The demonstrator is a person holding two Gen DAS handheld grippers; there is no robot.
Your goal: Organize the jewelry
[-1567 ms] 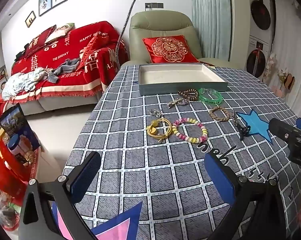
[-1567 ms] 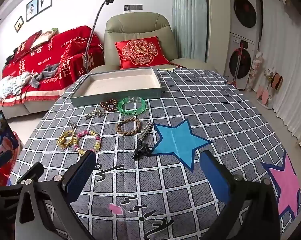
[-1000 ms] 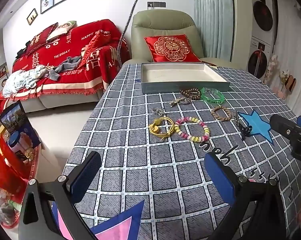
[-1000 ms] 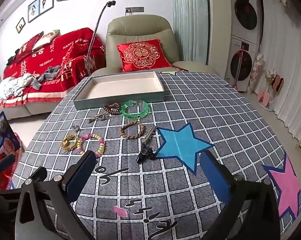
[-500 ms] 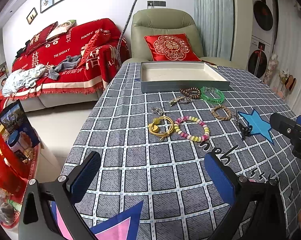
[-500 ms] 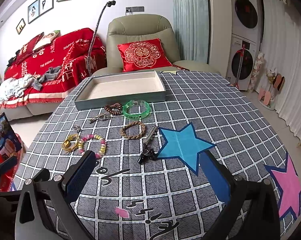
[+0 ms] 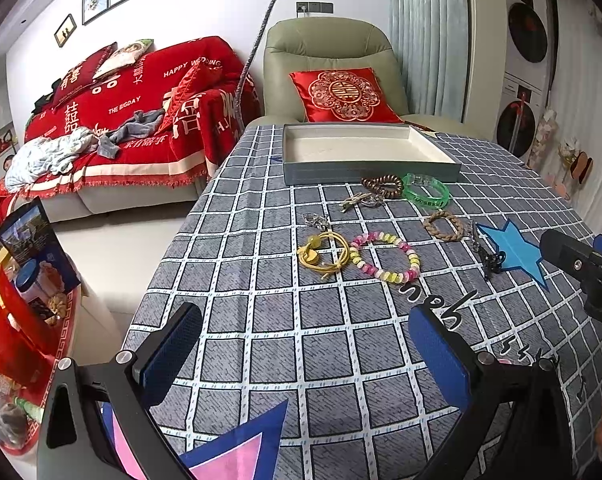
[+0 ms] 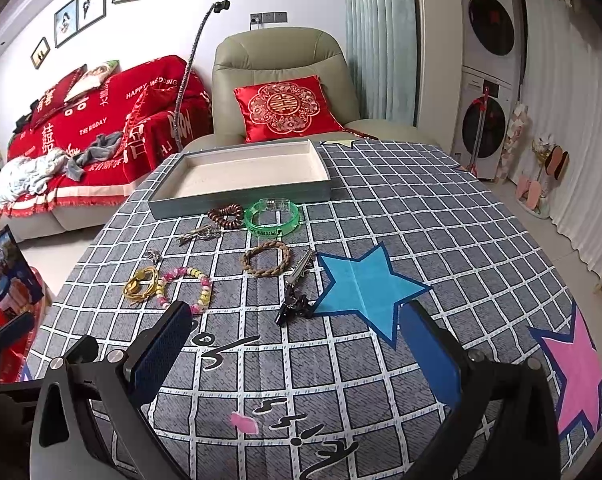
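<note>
Right wrist view: nothing sorted yet. Tray [image 8: 237,194] empty at the tabletop's [image 8: 421,216] far end; green bangle [image 8: 272,218], brown coil [image 8: 226,216], braided bracelet [image 8: 267,264], bead bracelet [image 8: 187,288], yellow cord [image 8: 141,285] and dark clip [image 8: 295,300] all loose in front of it. Right gripper [image 8: 295,354] and left gripper [image 7: 301,350] fingers wide, holding nothing. Against earlier frames, slightly closer to the jewelry; pieces unmoved.

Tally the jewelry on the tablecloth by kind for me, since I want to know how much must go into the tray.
Bracelets: 5 (yellow, pink-and-yellow beaded, braided tan, green, brown beaded)
Hair clips: 3 (black, silver, small silver)
Total: 8, none in the tray.
</note>
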